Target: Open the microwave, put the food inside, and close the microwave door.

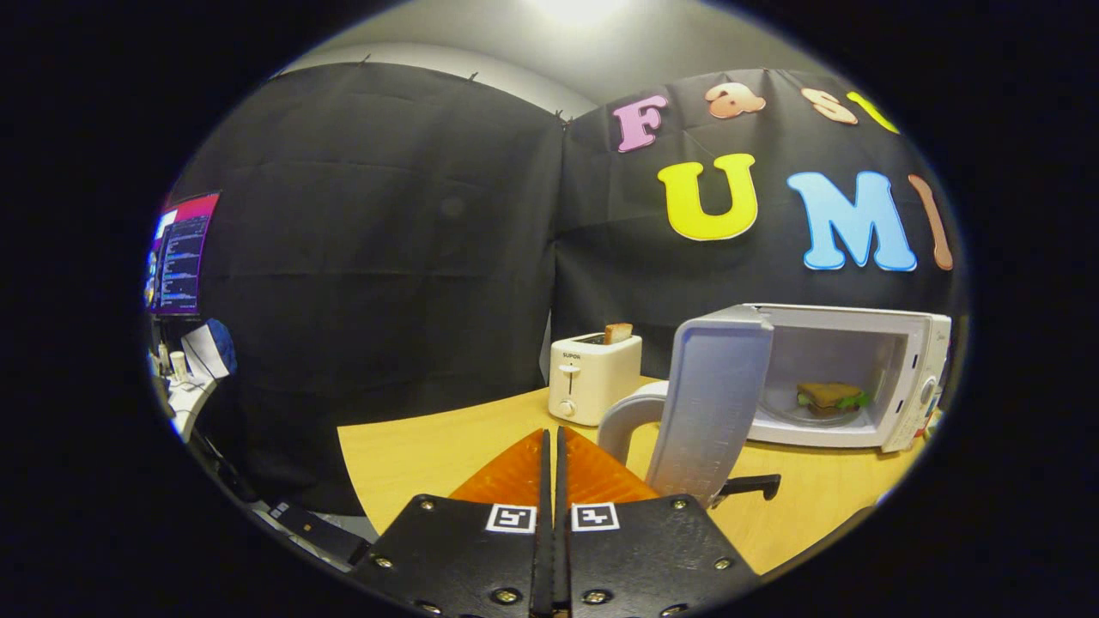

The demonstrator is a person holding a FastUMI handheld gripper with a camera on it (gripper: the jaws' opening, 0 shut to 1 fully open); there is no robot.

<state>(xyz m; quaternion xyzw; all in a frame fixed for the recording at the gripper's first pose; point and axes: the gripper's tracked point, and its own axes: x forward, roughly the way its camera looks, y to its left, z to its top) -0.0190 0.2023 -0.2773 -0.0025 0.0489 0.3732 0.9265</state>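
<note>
A white microwave [910, 378] stands on the wooden table to the right, beyond my fingers. Its door [717, 403] hangs wide open, swung out toward me, with a curved white handle [622, 421] on its near edge. Inside, a sandwich [828, 397] with green lettuce lies on the glass plate [786, 412]. My gripper [552, 442] is shut with nothing between its orange fingers [515, 472]. The fingertips sit just left of the door handle, close to it but apart.
A white toaster [592, 378] with a slice of bread sticking up stands beyond the fingers at the back of the table [429, 455]. A monitor [182, 253] and desk clutter are far left. A black lever [747, 487] pokes out under the door.
</note>
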